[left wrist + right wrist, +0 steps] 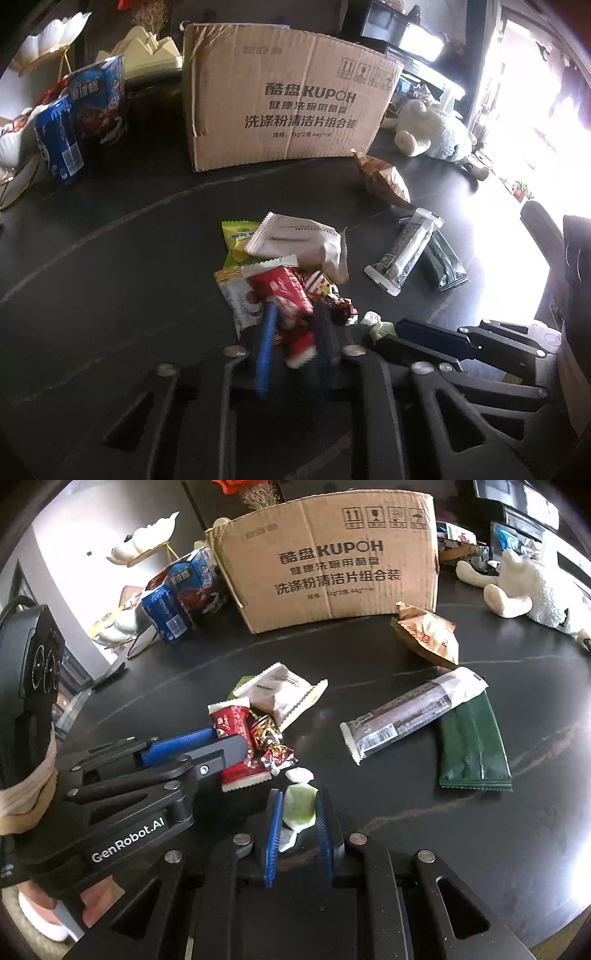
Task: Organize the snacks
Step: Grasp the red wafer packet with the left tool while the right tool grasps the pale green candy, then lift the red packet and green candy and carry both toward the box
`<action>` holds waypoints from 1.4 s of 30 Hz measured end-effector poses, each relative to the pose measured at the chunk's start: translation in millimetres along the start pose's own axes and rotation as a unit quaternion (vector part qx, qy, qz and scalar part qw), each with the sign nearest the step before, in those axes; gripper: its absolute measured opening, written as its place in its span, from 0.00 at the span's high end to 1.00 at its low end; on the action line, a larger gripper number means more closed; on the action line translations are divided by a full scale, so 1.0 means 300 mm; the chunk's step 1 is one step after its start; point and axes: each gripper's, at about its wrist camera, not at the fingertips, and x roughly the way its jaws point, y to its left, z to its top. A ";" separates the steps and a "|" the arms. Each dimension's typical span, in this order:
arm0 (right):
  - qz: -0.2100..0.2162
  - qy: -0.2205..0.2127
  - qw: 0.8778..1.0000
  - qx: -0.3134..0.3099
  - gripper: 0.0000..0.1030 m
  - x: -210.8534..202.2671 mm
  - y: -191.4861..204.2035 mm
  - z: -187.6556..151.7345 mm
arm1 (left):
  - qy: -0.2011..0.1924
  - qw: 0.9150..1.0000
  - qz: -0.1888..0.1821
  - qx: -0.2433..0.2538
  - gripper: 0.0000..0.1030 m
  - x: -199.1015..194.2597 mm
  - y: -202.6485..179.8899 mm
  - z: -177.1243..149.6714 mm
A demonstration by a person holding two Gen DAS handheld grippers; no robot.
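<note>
A pile of snack packets lies mid-table in front of a cardboard box (288, 96) (332, 565). My left gripper (293, 314) (229, 734) is shut on a red snack packet (284, 295) (236, 727) at the near side of the pile. My right gripper (297, 797) (399, 330) is shut on a pale green wrapped candy (300, 806) (378, 326) just right of the pile. A beige packet (299, 240) (280, 690) lies on top of the pile, over a yellow-green packet (236, 236). Foil candies (269, 742) lie beside the red packet.
A long grey bar packet (410, 712) (406, 251) lies on a dark green packet (472, 742) to the right. A brown snack bag (428, 635) (384, 177) lies near the box. Blue cookie boxes (77, 118) (184, 590) stand left. A plush toy (432, 129) (528, 590) lies at right.
</note>
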 end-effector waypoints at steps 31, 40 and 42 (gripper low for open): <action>0.019 -0.024 0.999 0.038 0.83 -0.033 -0.085 0.009 | 0.014 0.999 0.052 -0.001 0.75 0.058 -0.062 0.009; 0.023 -0.032 0.998 0.040 0.84 -0.060 -0.091 0.013 | -0.009 0.999 0.050 -0.008 0.77 -0.034 -0.067 0.004; 0.023 -0.035 0.998 0.038 0.84 -0.068 -0.087 0.016 | -0.014 0.999 0.050 -0.010 0.77 -0.055 -0.066 0.003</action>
